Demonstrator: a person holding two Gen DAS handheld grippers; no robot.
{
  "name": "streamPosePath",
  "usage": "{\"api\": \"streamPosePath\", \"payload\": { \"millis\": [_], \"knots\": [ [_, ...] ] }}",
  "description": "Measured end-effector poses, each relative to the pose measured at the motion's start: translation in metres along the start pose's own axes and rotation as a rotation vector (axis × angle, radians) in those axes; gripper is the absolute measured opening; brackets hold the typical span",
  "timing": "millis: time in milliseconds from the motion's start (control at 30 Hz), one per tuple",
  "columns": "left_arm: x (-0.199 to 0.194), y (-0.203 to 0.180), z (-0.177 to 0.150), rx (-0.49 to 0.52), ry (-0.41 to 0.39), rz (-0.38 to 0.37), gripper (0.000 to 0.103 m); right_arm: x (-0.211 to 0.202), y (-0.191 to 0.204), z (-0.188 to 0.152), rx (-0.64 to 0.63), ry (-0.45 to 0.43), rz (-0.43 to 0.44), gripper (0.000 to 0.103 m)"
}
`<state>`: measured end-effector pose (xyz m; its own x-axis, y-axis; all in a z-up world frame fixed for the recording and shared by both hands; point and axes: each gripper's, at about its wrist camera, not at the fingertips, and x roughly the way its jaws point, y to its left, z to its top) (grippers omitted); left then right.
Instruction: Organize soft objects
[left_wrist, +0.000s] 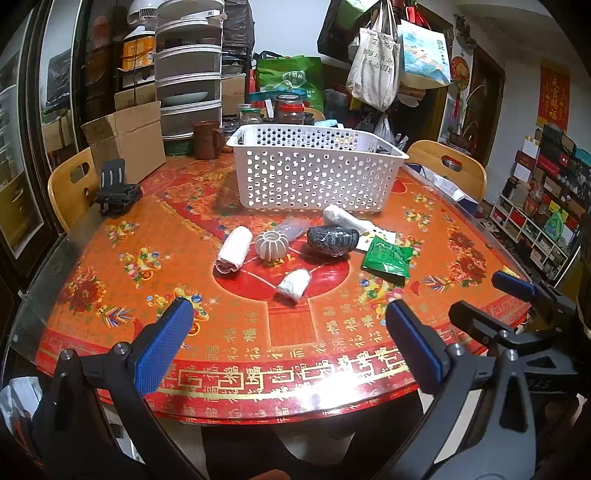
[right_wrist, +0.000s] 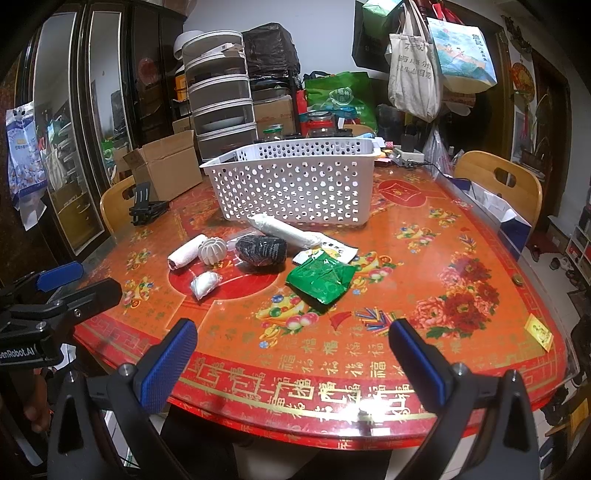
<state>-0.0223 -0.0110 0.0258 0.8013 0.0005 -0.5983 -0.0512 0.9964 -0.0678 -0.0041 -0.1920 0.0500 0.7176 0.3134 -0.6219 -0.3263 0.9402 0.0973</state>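
Several soft items lie mid-table in front of a white perforated basket (left_wrist: 314, 170) (right_wrist: 295, 181): a white rolled towel (left_wrist: 232, 249) (right_wrist: 186, 252), a ribbed white pumpkin-shaped piece (left_wrist: 271, 245) (right_wrist: 211, 250), a small white bundle (left_wrist: 294, 284) (right_wrist: 205, 283), a black mesh bundle (left_wrist: 332, 240) (right_wrist: 262, 249), a long white roll (left_wrist: 345, 218) (right_wrist: 284, 227) and a green packet (left_wrist: 388, 258) (right_wrist: 319, 278). My left gripper (left_wrist: 288, 339) is open and empty over the near table edge. My right gripper (right_wrist: 293, 350) is open and empty, to the right of the left one.
The round table (left_wrist: 147, 258) has a red patterned cover under glass. A cardboard box (left_wrist: 127, 144), a black phone stand (left_wrist: 116, 188), a brown mug (left_wrist: 207, 138), jars and stacked drawers stand at the back left. Wooden chairs (left_wrist: 447, 166) flank the table.
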Motion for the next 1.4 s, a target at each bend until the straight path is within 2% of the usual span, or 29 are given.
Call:
{"api": "streamPosePath", "payload": {
  "millis": [767,967,1200,1267,1400],
  "knots": [
    [0.001,0.001,-0.001,-0.003,0.003,0.000,0.103,0.000,0.000,0.000,0.001,0.001,0.001,0.103],
    [0.012,0.008,-0.007,-0.019,0.001,0.004,0.103,0.007,0.001,-0.004,0.009,0.014,0.007,0.103],
    [0.057,0.031,-0.014,-0.042,0.043,0.065,0.103,0.036,-0.010,-0.003,0.031,0.057,0.006,0.103],
    [0.078,0.036,-0.018,-0.043,0.107,0.054,0.103,0.049,-0.016,-0.003,0.038,0.077,0.007,0.103],
    [0.102,0.048,-0.020,-0.074,0.158,0.000,0.103,0.073,-0.019,0.001,0.031,0.116,0.005,0.102]
  ]
}}
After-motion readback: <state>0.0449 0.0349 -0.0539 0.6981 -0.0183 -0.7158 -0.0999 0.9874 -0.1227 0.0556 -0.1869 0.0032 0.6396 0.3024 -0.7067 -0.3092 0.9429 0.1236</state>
